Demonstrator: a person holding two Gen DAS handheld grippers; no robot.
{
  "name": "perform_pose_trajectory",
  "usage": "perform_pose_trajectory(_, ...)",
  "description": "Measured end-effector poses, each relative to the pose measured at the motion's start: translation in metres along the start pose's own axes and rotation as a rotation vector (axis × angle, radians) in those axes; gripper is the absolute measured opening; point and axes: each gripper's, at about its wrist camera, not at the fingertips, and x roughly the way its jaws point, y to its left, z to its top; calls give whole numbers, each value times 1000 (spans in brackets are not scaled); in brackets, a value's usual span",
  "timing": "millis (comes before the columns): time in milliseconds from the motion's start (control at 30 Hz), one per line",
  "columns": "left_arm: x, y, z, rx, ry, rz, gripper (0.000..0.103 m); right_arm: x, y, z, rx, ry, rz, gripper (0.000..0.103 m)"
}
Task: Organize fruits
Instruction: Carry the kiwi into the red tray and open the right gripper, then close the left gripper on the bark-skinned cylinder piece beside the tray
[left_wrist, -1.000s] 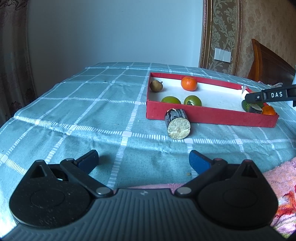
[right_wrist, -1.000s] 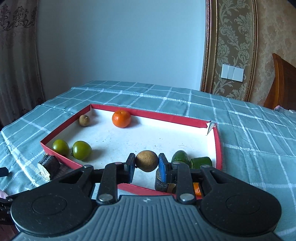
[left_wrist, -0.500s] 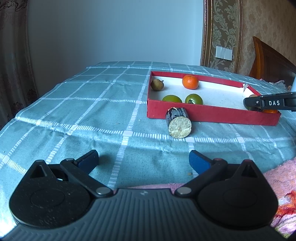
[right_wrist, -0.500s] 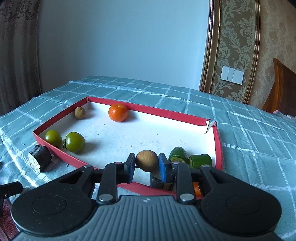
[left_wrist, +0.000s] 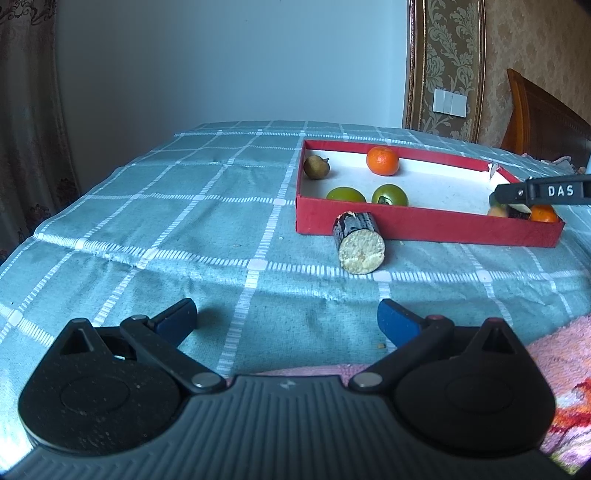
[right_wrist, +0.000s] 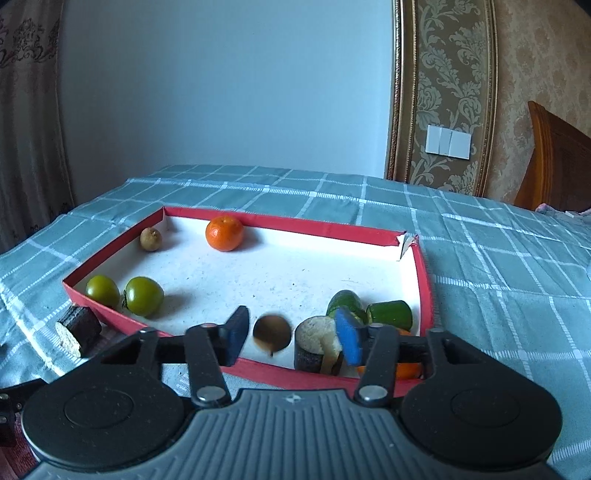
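A red tray (right_wrist: 236, 369) with a white floor holds an orange (right_wrist: 224, 233), a small brown fruit (right_wrist: 150, 239), two green fruits (right_wrist: 143, 295), green cut pieces (right_wrist: 389, 313) and a dark cut cylinder (right_wrist: 314, 345). My right gripper (right_wrist: 291, 334) is open over the tray's near edge; a blurred brown fruit (right_wrist: 272, 331) sits between its fingers, free of them. My left gripper (left_wrist: 286, 319) is open and empty above the cloth. A dark cut cylinder (left_wrist: 359, 242) lies outside the tray (left_wrist: 424, 227). The right gripper's finger shows in the left wrist view (left_wrist: 543, 192).
A teal checked cloth (left_wrist: 184, 221) covers the table. A pink cloth (left_wrist: 546, 354) lies at the near right. A wooden headboard (right_wrist: 557, 162) stands at the far right. A wall and curtain are behind the table.
My right gripper has opened and let go of the brown fruit, which now drops blurred into the tray. The left gripper has stayed open and nearly still.
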Motion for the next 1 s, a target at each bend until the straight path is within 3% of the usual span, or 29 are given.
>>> perform_pose_trajectory(200,1,-1,0,8,4,1,103,-38,-23,3,105,-110,13,65)
perform_pose_trajectory(300,1,-1,1,13,9,-4,103,-56,-37,-8,150,-124,25,74)
perform_pose_trajectory(567,-11,-13,12,83,-67,-30,101,-67,-61,-58,251,-53,60,75)
perform_pose_trajectory(667,-16,-23,21,114,-117,-38,94,-68,-72,-66,334,-42,98,75)
perform_pose_trajectory(733,-12,-30,28,115,-115,-45,88,-67,-76,-67,357,-40,109,75)
perform_pose_trajectory(833,-1,-38,35,108,-102,-41,87,-65,-81,-69,384,-27,129,75)
perform_pose_trajectory(1000,25,-48,41,93,-30,-27,77,-64,-85,-71,419,-24,154,75)
